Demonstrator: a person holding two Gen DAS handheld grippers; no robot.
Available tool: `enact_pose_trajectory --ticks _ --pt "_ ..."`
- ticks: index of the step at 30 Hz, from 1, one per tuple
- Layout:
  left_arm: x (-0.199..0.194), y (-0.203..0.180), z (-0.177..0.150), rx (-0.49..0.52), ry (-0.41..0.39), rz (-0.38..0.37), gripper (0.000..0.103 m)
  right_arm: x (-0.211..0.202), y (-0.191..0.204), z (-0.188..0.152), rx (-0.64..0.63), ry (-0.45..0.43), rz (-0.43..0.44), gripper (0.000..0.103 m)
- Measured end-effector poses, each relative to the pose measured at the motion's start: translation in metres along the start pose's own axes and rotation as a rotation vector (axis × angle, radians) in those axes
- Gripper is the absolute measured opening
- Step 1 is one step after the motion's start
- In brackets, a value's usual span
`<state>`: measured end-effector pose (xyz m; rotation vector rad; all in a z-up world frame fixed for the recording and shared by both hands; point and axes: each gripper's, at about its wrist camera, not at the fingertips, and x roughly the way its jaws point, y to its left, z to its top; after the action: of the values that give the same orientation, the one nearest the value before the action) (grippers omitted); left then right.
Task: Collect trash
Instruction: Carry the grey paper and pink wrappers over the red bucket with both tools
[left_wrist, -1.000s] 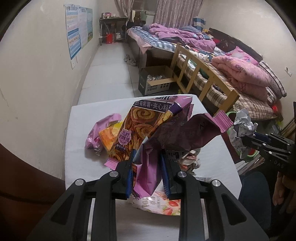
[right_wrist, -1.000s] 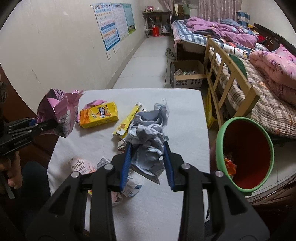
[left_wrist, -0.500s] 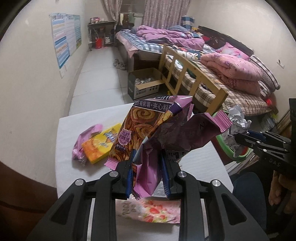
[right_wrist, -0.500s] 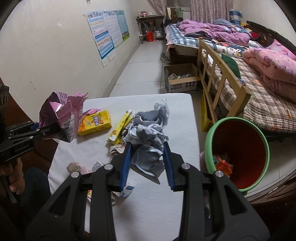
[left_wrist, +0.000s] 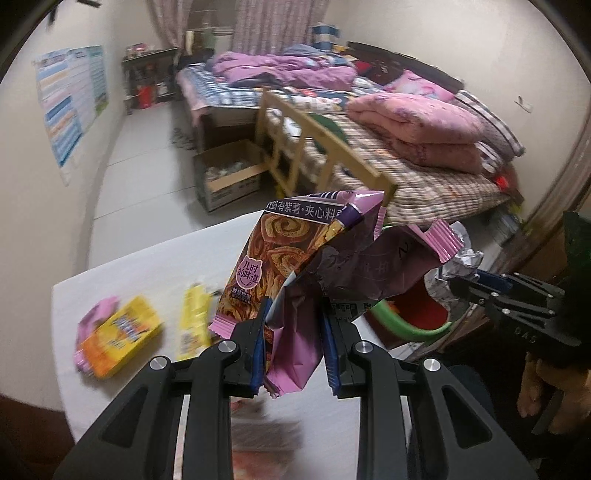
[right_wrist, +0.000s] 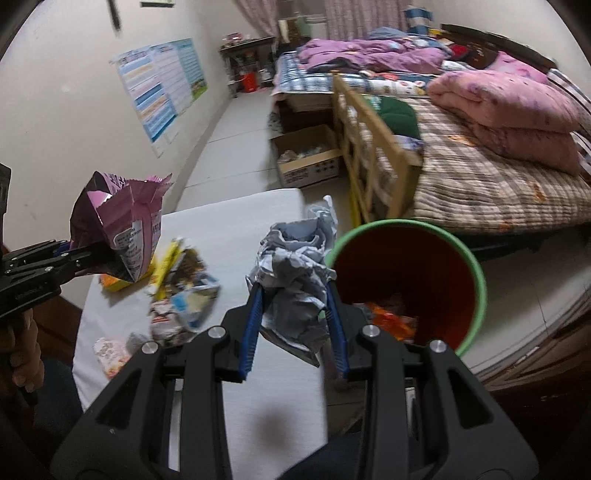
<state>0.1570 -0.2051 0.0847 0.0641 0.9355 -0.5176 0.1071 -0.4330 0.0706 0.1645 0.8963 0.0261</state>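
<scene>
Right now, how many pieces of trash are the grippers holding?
2. The left gripper pinches a purple snack bag above the table; the right gripper pinches crumpled grey paper beside the bin.

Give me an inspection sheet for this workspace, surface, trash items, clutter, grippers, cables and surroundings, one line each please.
Surface: white table, partly littered.
Job's things: purple snack bag and crumpled grey wrapper held; red bin with green rim beside the table holds some trash.
Clutter: yellow box, yellow packet, loose wrappers.
Grippers: left gripper shut on the bag; right gripper shut on the wrapper.
Cables: nothing seen.
Surroundings: bed, cardboard box, wall poster.
</scene>
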Motion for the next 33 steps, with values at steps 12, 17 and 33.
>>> enact_pose_trajectory --ticks 12,17,33 --pt "0.063 -0.092 0.042 0.075 0.049 -0.151 0.023 0.001 -0.085 0.009 0.084 -0.006 -0.076 0.033" --pt "0.089 -0.117 0.055 0.083 0.076 -0.192 0.024 0.012 -0.110 0.007 0.111 0.009 -0.082 0.033" --pt "0.132 -0.146 0.071 0.102 0.131 -0.219 0.026 0.043 -0.145 -0.003 0.164 0.051 -0.082 0.033"
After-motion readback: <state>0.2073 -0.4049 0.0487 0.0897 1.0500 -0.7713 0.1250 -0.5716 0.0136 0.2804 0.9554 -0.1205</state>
